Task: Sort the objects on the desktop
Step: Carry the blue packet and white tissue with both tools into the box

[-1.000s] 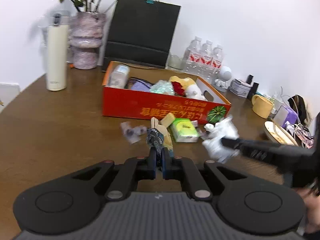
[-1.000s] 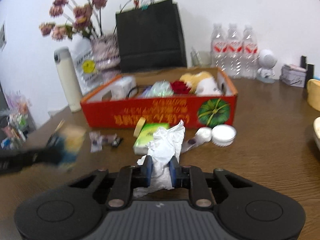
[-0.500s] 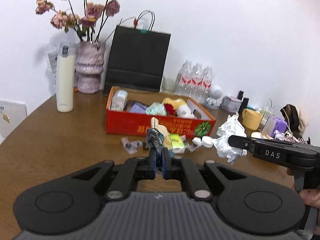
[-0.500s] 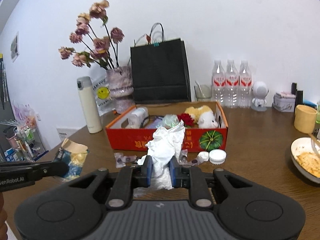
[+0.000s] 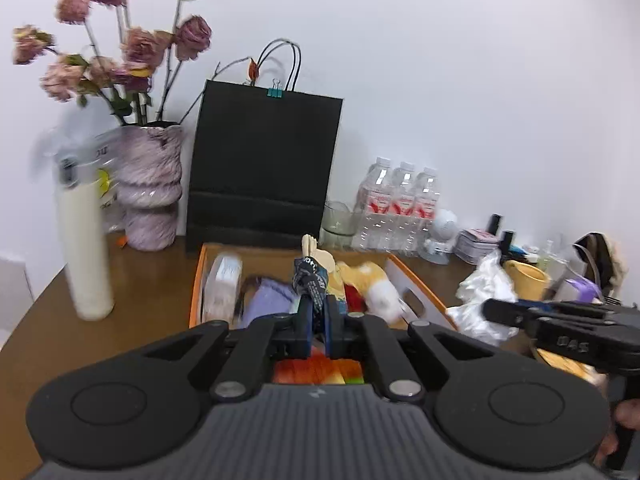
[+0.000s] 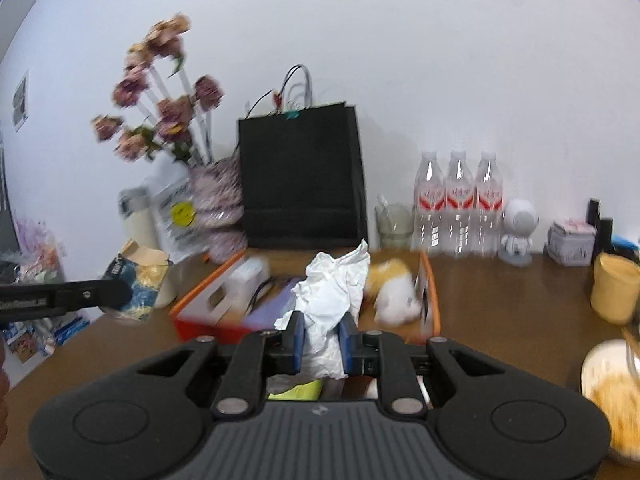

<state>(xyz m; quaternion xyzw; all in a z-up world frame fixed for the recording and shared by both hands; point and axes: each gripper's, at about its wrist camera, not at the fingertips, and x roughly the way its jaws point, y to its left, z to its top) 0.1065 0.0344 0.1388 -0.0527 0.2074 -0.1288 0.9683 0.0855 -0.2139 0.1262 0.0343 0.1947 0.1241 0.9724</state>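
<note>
Your left tool [image 5: 317, 322] is pinching a crumpled blue-and-tan paper snack wrapper [image 5: 313, 276] between its blue pads, held up in the air, and the wrapper's lower end is hidden in the gap between the fingers. Your right tool [image 6: 323, 340] is pinching a crumpled white tissue wad [image 6: 334, 292], whose bottom also disappears behind the tool body. Directly ahead of both tools lies the open orange cardboard box [image 5: 197, 276]; its near wall is cut off by each tool's black body, so you see only the far rim, the side walls and part of the contents. Inside, a yellow-and-white plush toy [image 6: 394, 290] is smeared by motion blur, and a pale purple item [image 5: 267, 298] ahead of your left tool is too blurred to name. Beyond the box stands a black paper shopping bag [image 5: 264, 168], with three clear plastic water bottles [image 6: 458, 204] ahead and to the right. To the left of your left tool a tall cream insulated flask [image 5: 82, 248] stands near the brown wooden worktop [image 5: 148, 280] edge, and bare wood lies between the flask and the box. To the right of your right tool, a yellow mug [image 6: 614, 288] and a white plate of food [image 6: 612, 392], cut by the frame edge, crowd that side.
</note>
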